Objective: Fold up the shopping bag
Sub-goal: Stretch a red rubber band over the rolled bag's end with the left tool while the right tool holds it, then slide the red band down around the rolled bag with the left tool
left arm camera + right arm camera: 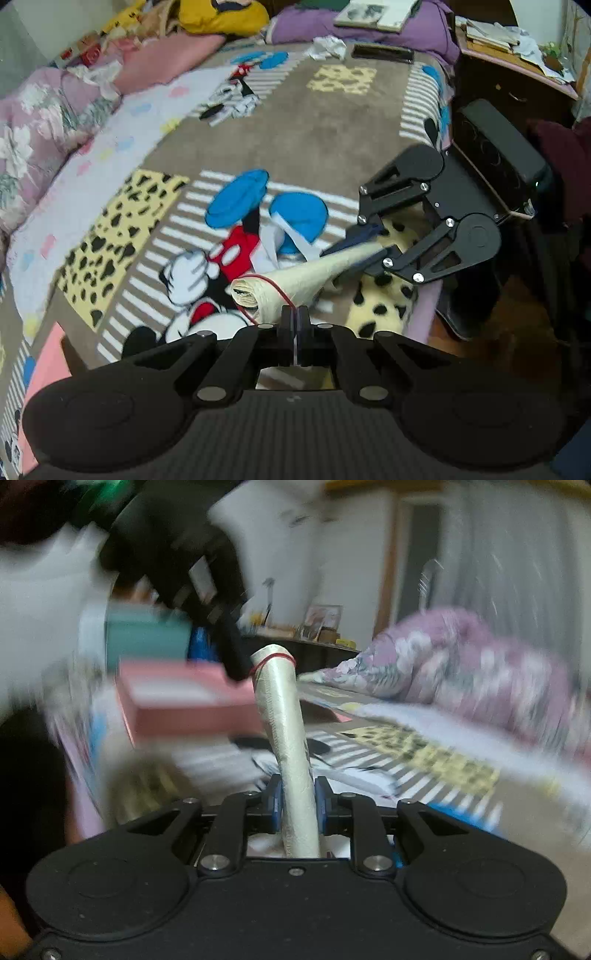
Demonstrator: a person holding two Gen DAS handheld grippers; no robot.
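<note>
The shopping bag (295, 277) is rolled into a long cream tube and hangs just above the cartoon-print blanket (314, 125). My right gripper (375, 245) comes in from the right and is shut on one end of the roll. In the right wrist view the roll (286, 720) runs up and away from between the blue pads (275, 801) of the right gripper (297, 797). A thin red rubber band (275, 286) loops the roll's other end (273, 660). My left gripper (294, 325) is shut on that band; in the right wrist view the left gripper (236, 670) is a blurred black shape beside the roll's tip.
A pink flowered quilt (40, 122) lies along the bed's left side, with pillows and books at the far end. A black case (498, 155) and a cluttered desk (517, 55) stand right of the bed, above brown floor (498, 332). A blurred pink block (184, 698) sits near the roll.
</note>
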